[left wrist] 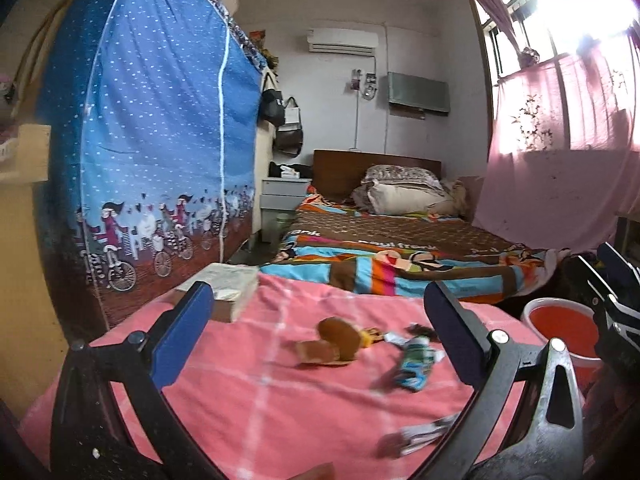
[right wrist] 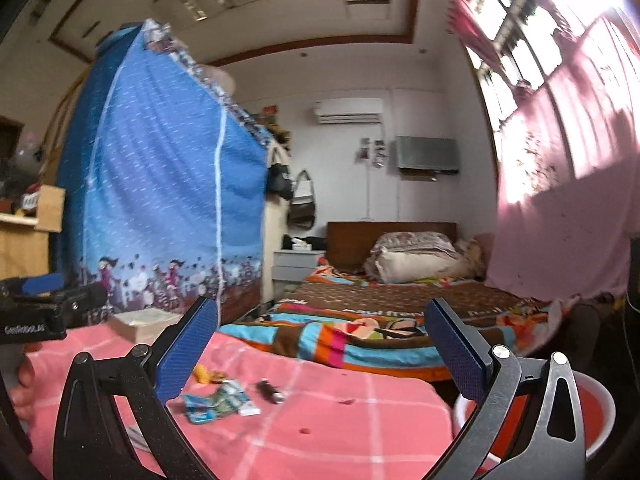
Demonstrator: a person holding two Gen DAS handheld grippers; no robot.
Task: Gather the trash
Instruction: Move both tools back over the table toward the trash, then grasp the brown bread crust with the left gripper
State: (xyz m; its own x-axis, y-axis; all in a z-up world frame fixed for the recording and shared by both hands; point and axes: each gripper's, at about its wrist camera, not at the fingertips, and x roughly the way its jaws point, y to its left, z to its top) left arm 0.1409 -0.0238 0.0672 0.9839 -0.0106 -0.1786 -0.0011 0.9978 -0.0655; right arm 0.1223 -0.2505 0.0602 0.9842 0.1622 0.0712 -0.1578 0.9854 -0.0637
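- Left gripper (left wrist: 316, 316): blue-padded fingers spread wide, empty, above the pink checked cloth (left wrist: 248, 392).
- Right gripper (right wrist: 320, 340): spread wide too, empty.
- Trash lies on that cloth: a green-blue crumpled wrapper (left wrist: 416, 364), brown bread pieces (left wrist: 336, 344) beside it.
- A round red plastic basin (left wrist: 560, 332) sits past the cloth's right edge.
- A thick book (left wrist: 234, 280) rests at the cloth's far left corner.

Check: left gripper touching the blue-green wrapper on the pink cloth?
Apart. The left wrist view shows the left gripper open above the pink cloth, with the blue-green wrapper lying clear of both fingers, cloth visible between them.
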